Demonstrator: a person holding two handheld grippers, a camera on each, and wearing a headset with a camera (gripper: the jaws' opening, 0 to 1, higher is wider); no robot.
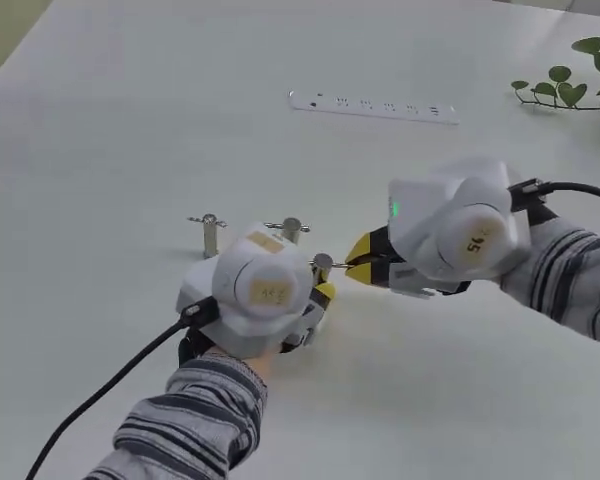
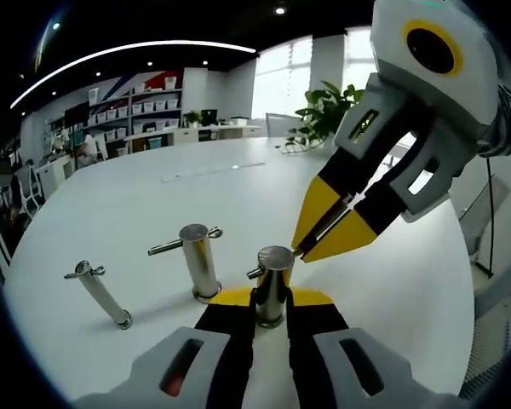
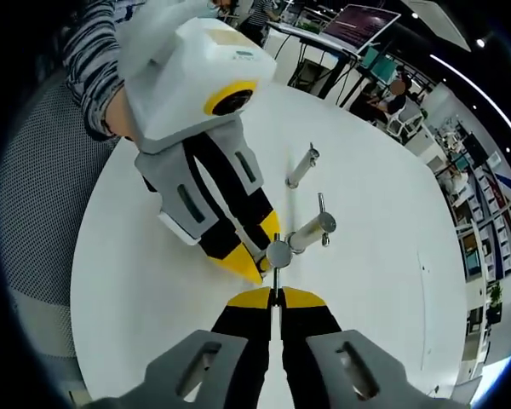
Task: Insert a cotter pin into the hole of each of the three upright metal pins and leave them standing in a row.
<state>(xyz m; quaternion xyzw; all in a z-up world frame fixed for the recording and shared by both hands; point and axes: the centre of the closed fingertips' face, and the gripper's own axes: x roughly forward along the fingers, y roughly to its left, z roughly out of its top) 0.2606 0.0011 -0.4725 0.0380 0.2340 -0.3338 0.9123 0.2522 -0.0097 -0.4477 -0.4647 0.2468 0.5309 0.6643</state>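
Three upright metal pins stand in a row on the white table [image 1: 130, 130]. The far pin [image 1: 210, 235] and the middle pin [image 1: 291, 229] each carry a cotter pin through the head. My left gripper [image 2: 271, 298] is shut on the lower shaft of the nearest pin [image 2: 272, 271], holding it upright. From the right, my right gripper [image 3: 277, 298] is shut on a thin cotter pin [image 3: 275, 279] whose tip is at the hole in that pin's head [image 3: 278, 253]. A short end [image 2: 255, 273] sticks out on the far side. In the head view the right gripper [image 1: 352, 268] meets the nearest pin [image 1: 322, 263].
A white power strip [image 1: 372, 107] lies further back on the table. A potted plant [image 1: 570, 85] stands at the far right edge. A black cable [image 1: 110, 385] trails from the left gripper toward me. Shelves and desks stand beyond the table.
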